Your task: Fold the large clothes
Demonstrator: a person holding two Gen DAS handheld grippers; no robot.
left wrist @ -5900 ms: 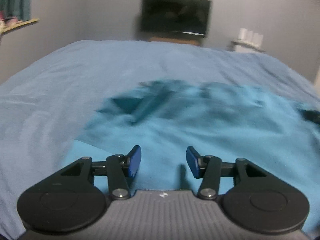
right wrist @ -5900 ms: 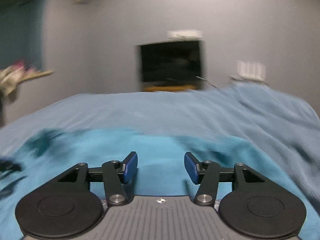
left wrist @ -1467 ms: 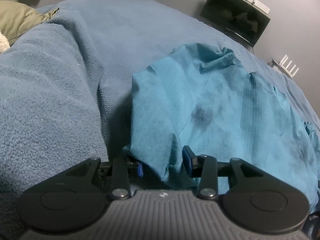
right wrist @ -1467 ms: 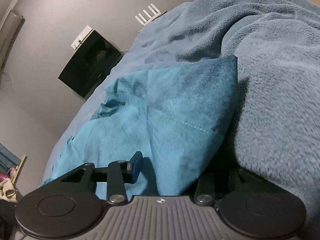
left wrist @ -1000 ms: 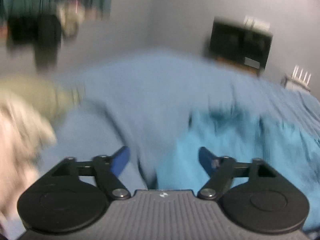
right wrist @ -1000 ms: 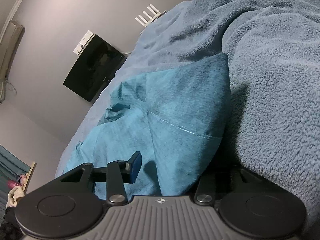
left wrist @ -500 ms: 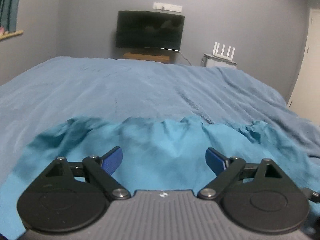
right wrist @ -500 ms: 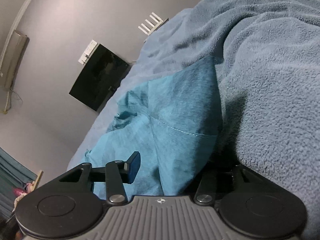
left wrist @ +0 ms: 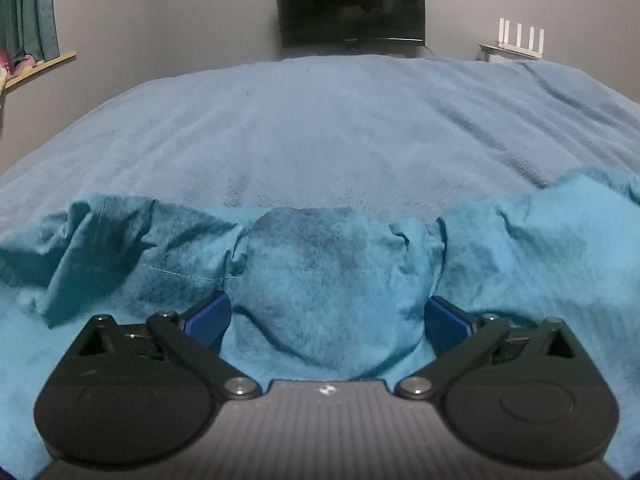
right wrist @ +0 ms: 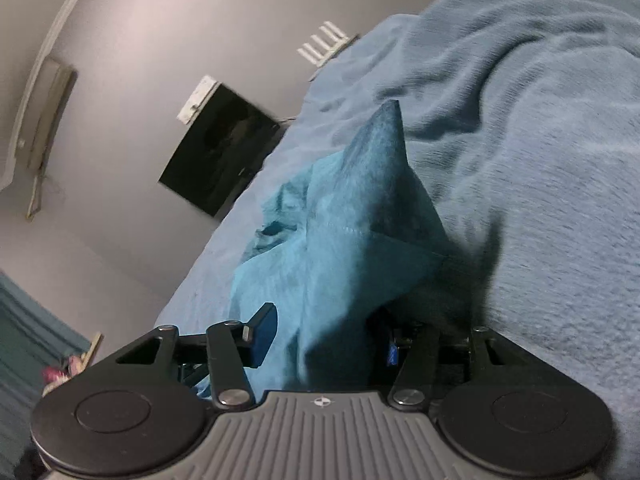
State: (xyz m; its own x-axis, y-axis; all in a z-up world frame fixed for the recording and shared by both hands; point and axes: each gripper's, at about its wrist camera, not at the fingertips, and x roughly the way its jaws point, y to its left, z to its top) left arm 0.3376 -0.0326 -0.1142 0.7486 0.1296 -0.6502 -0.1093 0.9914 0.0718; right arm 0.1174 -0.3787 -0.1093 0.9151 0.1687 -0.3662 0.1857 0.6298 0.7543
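Observation:
A teal garment lies rumpled across the near part of a blue fleece blanket. My left gripper is open wide, with a raised fold of the garment between its blue pads, which do not press it. In the right wrist view the garment rises in a peaked fold. My right gripper straddles that fold with its jaws apart; the left pad stands clear and the right pad is hidden under cloth.
A dark TV hangs on the grey wall beyond the bed. A white router stands on a shelf at right. A curtain and wooden sill are at left. Thick blanket folds rise to the right of the right gripper.
The left gripper let go of the garment's edge, swung round to face the TV and lowered over the garment's fold, jaws wider. The right gripper tilted; the fold in it stands more peaked.

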